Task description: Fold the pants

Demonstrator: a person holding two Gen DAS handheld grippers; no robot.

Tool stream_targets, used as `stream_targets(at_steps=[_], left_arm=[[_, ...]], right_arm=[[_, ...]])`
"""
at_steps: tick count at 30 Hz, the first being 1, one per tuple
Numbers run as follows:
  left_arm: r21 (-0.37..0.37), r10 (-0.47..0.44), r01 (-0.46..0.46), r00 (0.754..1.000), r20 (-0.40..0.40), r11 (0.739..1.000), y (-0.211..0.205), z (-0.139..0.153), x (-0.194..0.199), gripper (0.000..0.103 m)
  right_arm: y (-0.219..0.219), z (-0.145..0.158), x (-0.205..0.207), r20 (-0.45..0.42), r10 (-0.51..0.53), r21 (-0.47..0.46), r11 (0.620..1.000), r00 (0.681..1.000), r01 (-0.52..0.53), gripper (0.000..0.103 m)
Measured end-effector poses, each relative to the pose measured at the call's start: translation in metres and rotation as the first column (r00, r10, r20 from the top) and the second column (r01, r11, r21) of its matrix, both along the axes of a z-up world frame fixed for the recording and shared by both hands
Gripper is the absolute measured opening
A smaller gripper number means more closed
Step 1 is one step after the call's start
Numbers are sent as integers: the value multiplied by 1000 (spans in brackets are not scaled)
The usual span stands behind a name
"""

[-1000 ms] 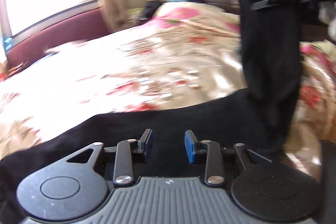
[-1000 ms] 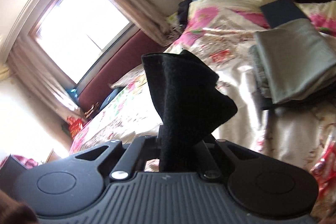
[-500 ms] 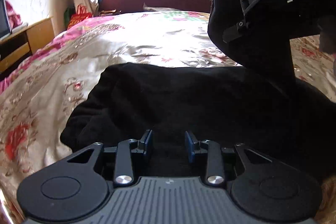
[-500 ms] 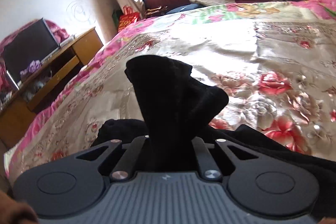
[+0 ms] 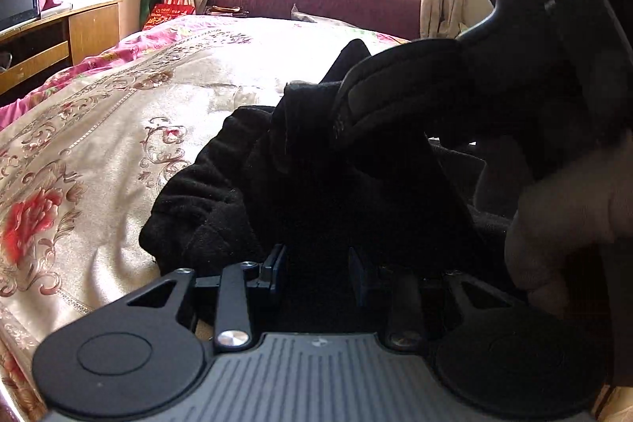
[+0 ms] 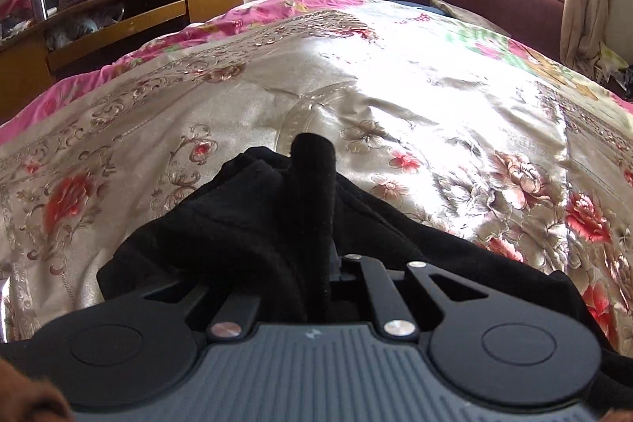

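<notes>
the bed (image 6: 415,97), under a floral satin cover, carries everything, and the black pants (image 5: 205,200) lie bunched on its near part, directly ahead of both tools and running roughly left to right across the two views, though the heap is too crumpled to read a clean long axis. the right hand-held gripper (image 6: 316,263) is clamped on a fold of the pants that stands up like a ridge between its fingers, raised above the pile. the left hand-held gripper (image 5: 316,275) sits low at the near edge of the cloth with its fingers apart and fabric between them, not pinched. judged from this, the left is nearer the loose edge, so the coming move likely turns on it closing there.
</notes>
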State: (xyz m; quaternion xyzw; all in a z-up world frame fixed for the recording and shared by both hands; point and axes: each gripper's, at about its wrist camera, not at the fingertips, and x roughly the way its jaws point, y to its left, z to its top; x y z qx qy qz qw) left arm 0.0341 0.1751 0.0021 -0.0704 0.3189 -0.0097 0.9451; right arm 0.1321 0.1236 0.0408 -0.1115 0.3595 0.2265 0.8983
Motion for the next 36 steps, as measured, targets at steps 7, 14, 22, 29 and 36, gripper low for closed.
stream_targets(at_steps=[7, 14, 22, 29, 36], left_arm=[[-61, 65, -62, 997, 40, 996, 12, 5, -6, 47], [-35, 82, -81, 996, 33, 996, 11, 2, -6, 46], [-23, 98, -98, 995, 28, 995, 15, 2, -9, 47], [-38, 128, -127, 991, 46, 991, 20, 7, -23, 48], [94, 169, -180, 980, 108, 979, 12, 24, -49, 48]], right_arm=[[3, 12, 4, 5, -51, 120, 992, 999, 50, 7], [8, 24, 19, -36, -119, 264, 956, 992, 124, 7], [50, 9, 14, -60, 46, 96, 995, 997, -40, 22], [42, 24, 0, -125, 216, 262, 948, 968, -178, 43], [-6, 48, -6, -69, 151, 352, 929, 986, -118, 42]])
